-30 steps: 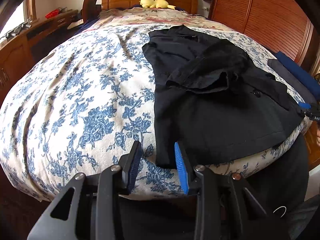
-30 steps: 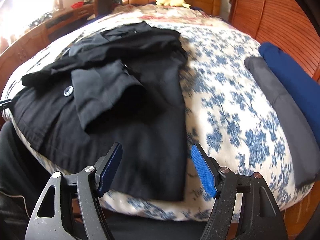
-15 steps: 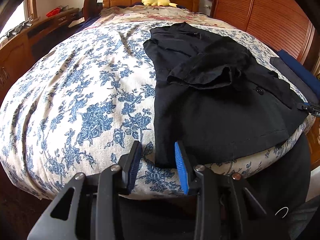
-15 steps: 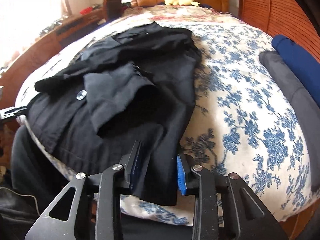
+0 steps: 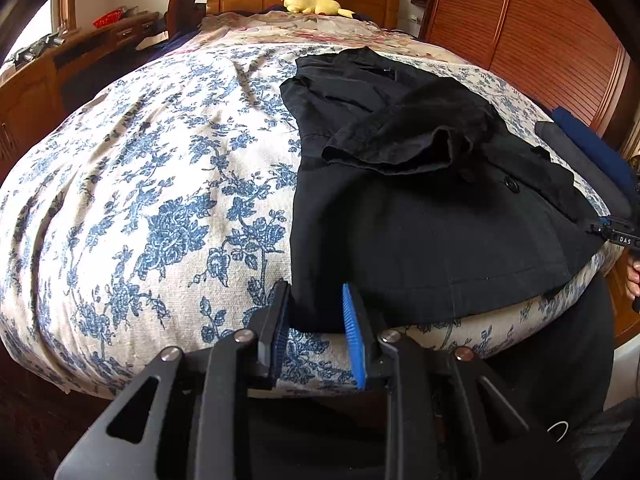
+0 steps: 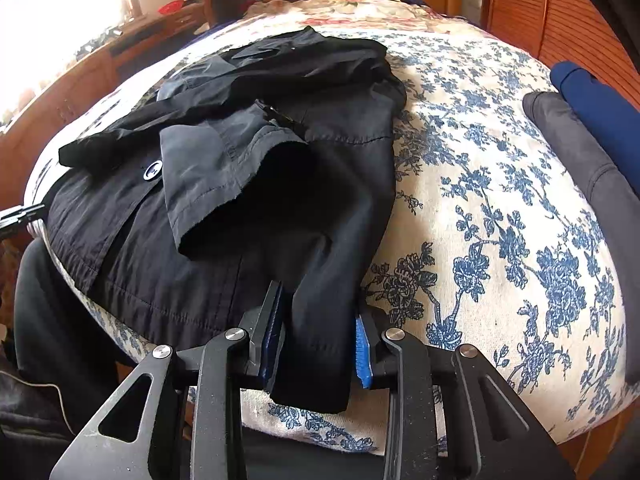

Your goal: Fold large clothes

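Right gripper (image 6: 316, 332) clamped on near hem corner of black shirt (image 6: 248, 184). Left gripper (image 5: 316, 320) just closing round opposite corner, pinch unclear. Shirt's long axis runs away from both.

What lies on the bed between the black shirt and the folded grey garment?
Only bare floral bedspread separates the black shirt from the folded grey garment, in the right wrist view.

Black coat (image 6: 248, 184) w/ buttons lies partly folded on floral bed, sleeve across front, collar at far end, hem over near edge.
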A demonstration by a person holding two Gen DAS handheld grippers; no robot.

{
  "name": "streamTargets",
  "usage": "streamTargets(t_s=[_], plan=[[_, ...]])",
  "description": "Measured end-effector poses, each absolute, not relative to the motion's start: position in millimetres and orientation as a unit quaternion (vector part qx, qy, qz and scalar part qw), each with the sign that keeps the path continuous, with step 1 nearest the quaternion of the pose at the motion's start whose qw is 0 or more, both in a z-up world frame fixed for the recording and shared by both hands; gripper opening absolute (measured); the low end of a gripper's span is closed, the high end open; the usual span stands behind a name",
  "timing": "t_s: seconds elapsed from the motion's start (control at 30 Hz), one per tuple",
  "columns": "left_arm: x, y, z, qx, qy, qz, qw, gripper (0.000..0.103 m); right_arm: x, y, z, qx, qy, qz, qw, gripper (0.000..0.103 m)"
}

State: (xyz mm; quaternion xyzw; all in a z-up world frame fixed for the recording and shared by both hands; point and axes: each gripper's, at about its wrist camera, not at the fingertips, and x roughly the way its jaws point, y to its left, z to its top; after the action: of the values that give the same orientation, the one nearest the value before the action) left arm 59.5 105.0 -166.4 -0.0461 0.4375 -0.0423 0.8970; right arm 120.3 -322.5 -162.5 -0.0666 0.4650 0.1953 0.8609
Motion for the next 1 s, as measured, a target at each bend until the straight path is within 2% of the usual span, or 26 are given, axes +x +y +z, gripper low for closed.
streamTargets(t_s=[0.03,0.1,0.13,0.2,0.3,0.37,0.77,1.0], plan=[[59,103,-166,-0.040,0.436,-0.042,0.898,0.025,120,-322,-162,-0.068,0.464,0.194,0.862,0.029],[58,102,-165,-0.034,0.434,-0.040,0.899,0.020,119,-321,-161,-0.067,0.456,0.193,0.866,0.019],[57,102,-165,-0.036,0.434,-0.040,0.900,0.019,119,-320,-161,-0.066,0.455,0.193,0.867,0.018],[57,103,-162,-0.040,0.430,-0.041,0.901,0.012,119,-319,-160,-0.065,0.451,0.194,0.869,0.013],[54,103,-155,-0.043,0.422,-0.046,0.904,0.005,119,-320,-155,-0.055,0.442,0.198,0.873,0.010],[52,100,-147,-0.037,0.413,-0.046,0.909,0.003,117,-321,-149,-0.045,0.431,0.204,0.878,0.008],[19,84,-43,-0.015,0.299,-0.062,0.952,0.001,94,-319,-60,-0.002,0.333,0.251,0.909,0.006],[-14,89,10,-0.009,0.247,-0.065,0.967,0.000,64,-316,-3,-0.012,0.283,0.278,0.918,0.005]])
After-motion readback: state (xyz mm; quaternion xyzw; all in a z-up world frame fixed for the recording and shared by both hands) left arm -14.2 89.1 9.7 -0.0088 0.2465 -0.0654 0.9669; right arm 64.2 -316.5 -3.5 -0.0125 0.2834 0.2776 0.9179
